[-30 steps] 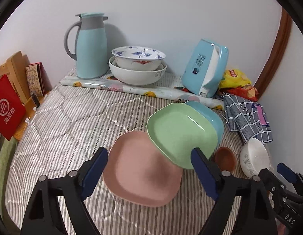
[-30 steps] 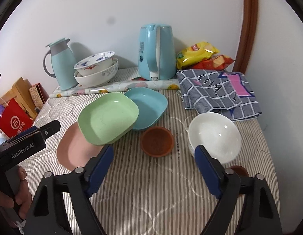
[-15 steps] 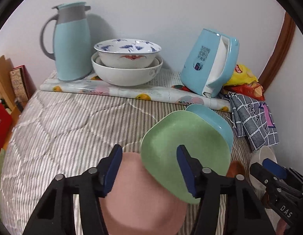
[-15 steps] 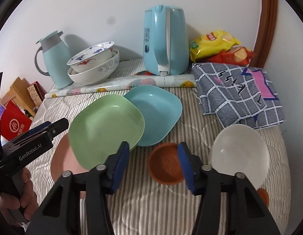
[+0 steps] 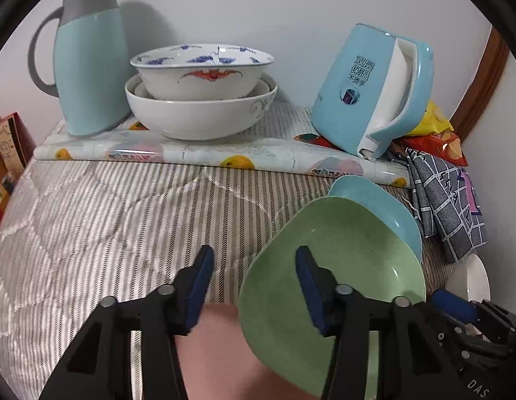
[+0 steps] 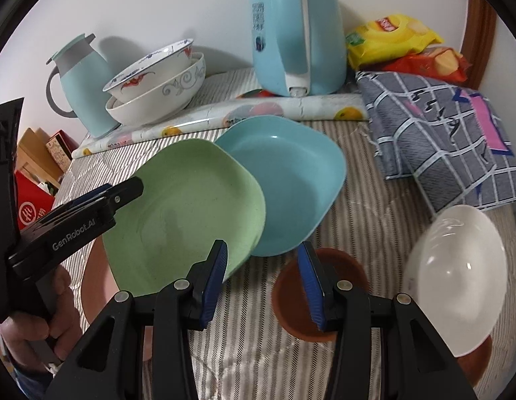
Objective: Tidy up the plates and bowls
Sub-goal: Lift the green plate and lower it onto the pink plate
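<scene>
- Blue-padded left gripper is closing, its jaws part-way apart; the green plate's rim at 9 o'clock stands between them, one pad over the plate's inside and the other outside over the striped cloth. Whether either pad presses the rim I cannot tell.
- Pink plate lies below that gripper, at 6 o'clock of the green plate, which overlaps it.
- Blue plate sits at 1 o'clock of the green one, partly under its edge.
- Right gripper hangs with its jaws part-way apart and nothing gripped; only striped cloth shows in the gap.
- Its right pad crosses the left rim of the small brown bowl; contact is unclear.
- White bowl lies at 3 o'clock of the brown one, tilted.
- Two stacked patterned bowls stand at 12 o'clock by the wall, between the thermos jug and the kettle.
- Checked cloth and snack bags lie at 2 o'clock.
- A hand holds the left gripper's handle in the right wrist view.
</scene>
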